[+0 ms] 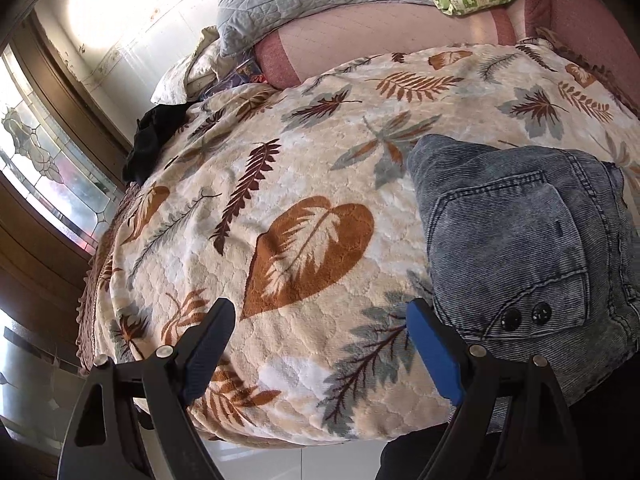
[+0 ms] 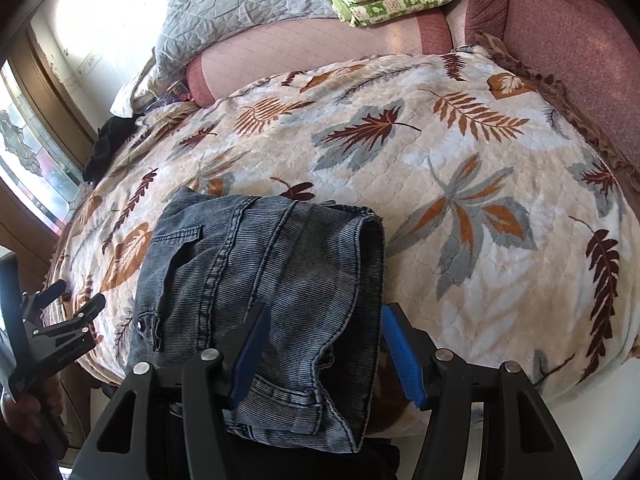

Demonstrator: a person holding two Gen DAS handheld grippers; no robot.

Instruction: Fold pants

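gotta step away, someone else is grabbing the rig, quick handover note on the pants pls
Left tongs: open, empty, over the leaf-print blanket left of the pants.
Right tongs: open, straddling the near right part of the pants, pads not pressing.
Pants: folded into a compact denim bundle at the bed's near edge, pocket side up.
Done: folding looks mostly complete.
Left: probably only tidying the near edge that overhangs the bed.
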